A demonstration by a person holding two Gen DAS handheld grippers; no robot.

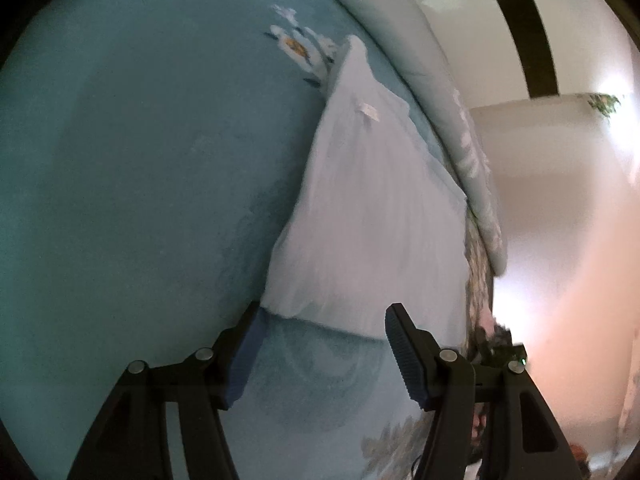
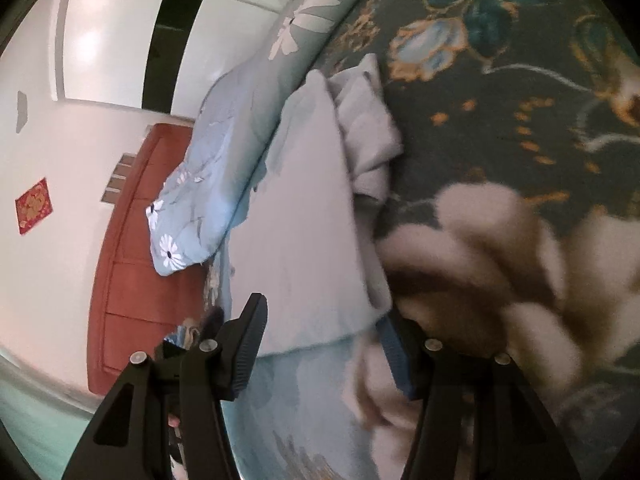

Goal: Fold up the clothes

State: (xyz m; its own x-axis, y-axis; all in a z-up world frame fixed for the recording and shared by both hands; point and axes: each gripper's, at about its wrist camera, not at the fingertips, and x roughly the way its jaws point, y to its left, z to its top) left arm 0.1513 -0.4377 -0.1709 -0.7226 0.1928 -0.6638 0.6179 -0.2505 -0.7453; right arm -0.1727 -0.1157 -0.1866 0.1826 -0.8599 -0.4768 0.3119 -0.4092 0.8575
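A broad, matte teal bedsheet (image 1: 140,160) fills the left of the left wrist view, smooth but for a printed white-and-yellow flower (image 1: 298,46) near its far edge. To its right lies the pale blue garment (image 1: 368,208), thin soft cloth folded into a long tapering panel with a small white tag (image 1: 369,111), its near hem just ahead of the left gripper (image 1: 322,354), whose ribbed blue pads stand apart with nothing clamped. Beyond it runs a puffy flowered quilt (image 1: 476,184). In the right wrist view, a red-brown wooden door (image 2: 136,248) stands left, then the quilt, then the same garment (image 2: 312,216), bunched at its far end, resting partly on a dark green floral bedspread (image 2: 500,92). The right gripper (image 2: 320,350) is also parted, with the garment's near corner lying between its fingers.
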